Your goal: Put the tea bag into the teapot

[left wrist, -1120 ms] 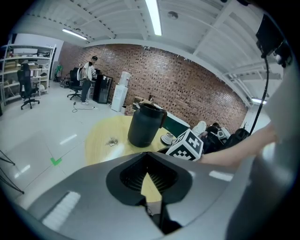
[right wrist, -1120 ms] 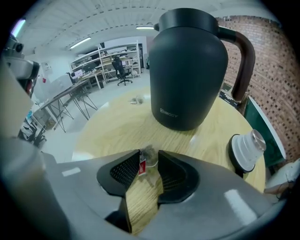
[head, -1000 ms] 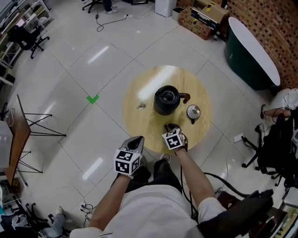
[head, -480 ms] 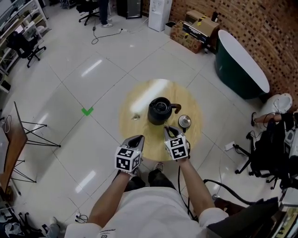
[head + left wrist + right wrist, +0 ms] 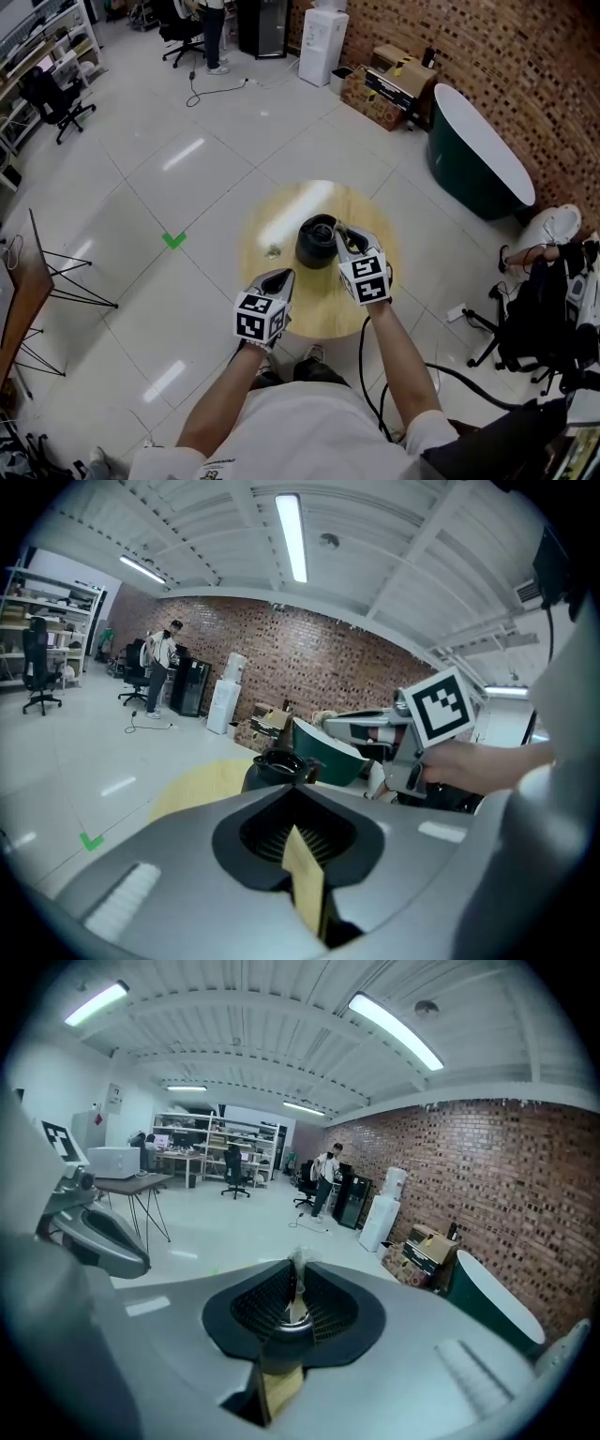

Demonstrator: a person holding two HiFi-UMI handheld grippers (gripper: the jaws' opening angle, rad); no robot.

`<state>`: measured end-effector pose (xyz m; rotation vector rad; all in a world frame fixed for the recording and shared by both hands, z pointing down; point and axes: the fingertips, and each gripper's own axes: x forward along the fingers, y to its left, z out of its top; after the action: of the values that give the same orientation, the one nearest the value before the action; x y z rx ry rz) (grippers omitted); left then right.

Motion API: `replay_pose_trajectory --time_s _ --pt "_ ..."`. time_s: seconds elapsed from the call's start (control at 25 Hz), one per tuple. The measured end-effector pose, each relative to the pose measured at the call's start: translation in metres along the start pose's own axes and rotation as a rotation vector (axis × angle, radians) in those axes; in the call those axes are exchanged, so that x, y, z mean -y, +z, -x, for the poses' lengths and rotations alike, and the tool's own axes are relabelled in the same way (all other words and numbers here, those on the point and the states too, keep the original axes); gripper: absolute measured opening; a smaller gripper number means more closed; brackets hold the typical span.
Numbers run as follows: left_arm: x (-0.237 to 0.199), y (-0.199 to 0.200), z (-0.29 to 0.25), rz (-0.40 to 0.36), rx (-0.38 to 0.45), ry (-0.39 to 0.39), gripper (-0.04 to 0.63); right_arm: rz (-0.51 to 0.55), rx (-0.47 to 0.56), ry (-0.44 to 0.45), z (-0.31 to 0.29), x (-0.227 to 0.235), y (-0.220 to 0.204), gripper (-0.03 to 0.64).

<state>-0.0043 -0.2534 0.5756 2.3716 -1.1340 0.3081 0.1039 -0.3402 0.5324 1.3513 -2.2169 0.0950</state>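
As one tool suffices, the left gripper (image 5: 277,278) is parked shut and empty at 7 o'clock of the table (image 5: 281,211) — the right gripper (image 5: 343,234), clamped on the tea bag (image 5: 298,1262), is held at 3 o'clock of the teapot (image 5: 317,242) for the drop.

A black teapot (image 5: 317,241) stands open on the round wooden worktop (image 5: 319,300). The right hand-held gripper (image 5: 342,232) reaches its rim. The left hand-held gripper (image 5: 279,278) hovers over the worktop's near edge.
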Motion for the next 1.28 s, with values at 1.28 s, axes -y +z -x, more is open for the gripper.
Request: replay_pose_trajectory --time_s 1.28 --pt "-0.034 -0.010 0.018 0.060 -0.009 0.081 0.011 -0.046 -0.070 0.065 -0.058 -0.005 -0.016 0.121"
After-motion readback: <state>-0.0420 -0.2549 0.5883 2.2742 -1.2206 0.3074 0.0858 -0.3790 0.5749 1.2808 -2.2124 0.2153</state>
